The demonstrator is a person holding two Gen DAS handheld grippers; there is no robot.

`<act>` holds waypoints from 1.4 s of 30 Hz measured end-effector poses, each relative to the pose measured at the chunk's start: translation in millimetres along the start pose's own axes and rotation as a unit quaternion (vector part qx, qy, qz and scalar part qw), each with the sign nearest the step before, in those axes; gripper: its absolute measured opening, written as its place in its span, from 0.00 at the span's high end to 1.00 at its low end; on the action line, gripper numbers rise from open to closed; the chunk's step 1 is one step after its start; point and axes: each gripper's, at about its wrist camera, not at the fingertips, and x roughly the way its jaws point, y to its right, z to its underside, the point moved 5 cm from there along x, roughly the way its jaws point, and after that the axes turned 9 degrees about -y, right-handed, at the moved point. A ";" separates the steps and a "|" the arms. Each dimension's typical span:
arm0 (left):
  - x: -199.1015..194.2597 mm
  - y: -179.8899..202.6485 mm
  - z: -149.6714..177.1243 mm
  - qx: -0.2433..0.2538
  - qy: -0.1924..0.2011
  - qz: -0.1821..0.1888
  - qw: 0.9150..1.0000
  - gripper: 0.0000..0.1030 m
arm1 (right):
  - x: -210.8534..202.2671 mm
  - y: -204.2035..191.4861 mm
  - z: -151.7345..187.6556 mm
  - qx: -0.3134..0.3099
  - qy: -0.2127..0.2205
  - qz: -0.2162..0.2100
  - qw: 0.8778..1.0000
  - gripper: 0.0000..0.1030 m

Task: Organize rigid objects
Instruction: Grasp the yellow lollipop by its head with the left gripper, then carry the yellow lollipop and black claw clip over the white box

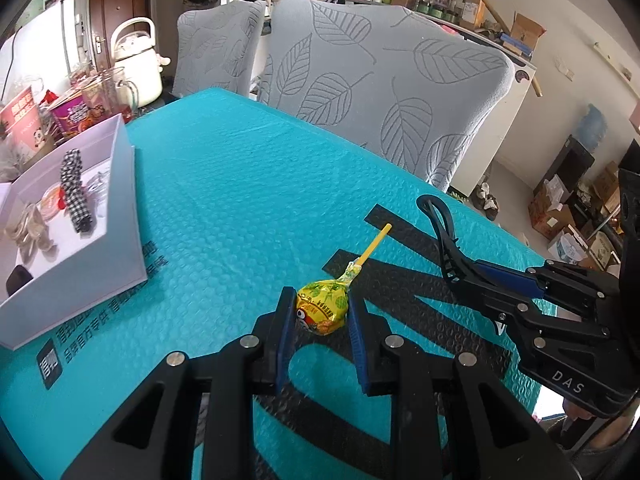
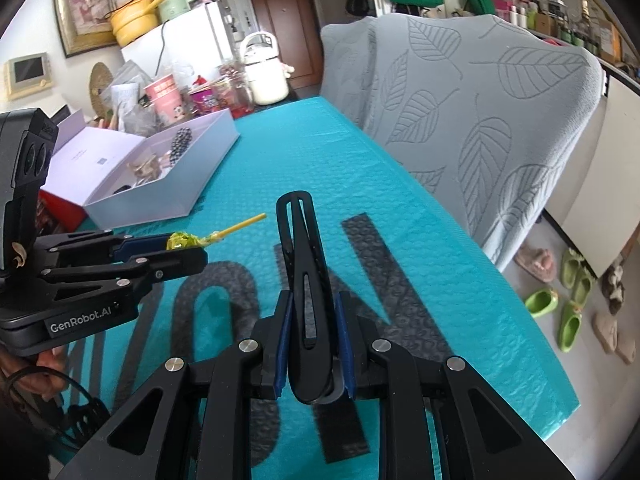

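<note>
A yellow-wrapped lollipop (image 1: 323, 309) with a yellow stick sits between the blue pads of my left gripper (image 1: 320, 300), which is shut on the candy head. The right wrist view shows the same lollipop (image 2: 182, 240) in the left gripper (image 2: 194, 249), just above the teal mat. My right gripper (image 2: 312, 304) is shut on the thick end of a long black hair clip (image 2: 302, 264) that points forward. In the left wrist view the hair clip (image 1: 438, 220) sticks out of the right gripper (image 1: 486, 292) to the right of the lollipop.
An open white box (image 1: 124, 208) stands at the left on the teal mat (image 1: 240, 184), holding a checkered hair tie (image 1: 74, 188) and small items. Cups and packets crowd behind it. Two leaf-patterned chairs (image 1: 380, 92) line the far edge. Slippers (image 2: 560, 304) lie on the floor.
</note>
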 end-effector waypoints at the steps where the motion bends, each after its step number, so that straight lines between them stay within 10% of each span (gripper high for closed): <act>1: -3.0 -1.6 2.2 -0.003 0.002 -0.002 1.000 0.75 | 0.0 -4.1 -0.2 -0.004 0.000 -0.004 1.000 0.80; 17: -48.9 -44.8 50.9 -0.087 0.027 -0.048 0.995 0.75 | 11.9 -85.2 -8.1 -0.103 -0.014 -0.065 0.992 0.80; 42: -132.6 -141.6 148.6 -0.218 0.062 -0.141 0.964 0.75 | 17.3 -230.6 14.2 -0.213 -0.030 -0.148 0.965 0.80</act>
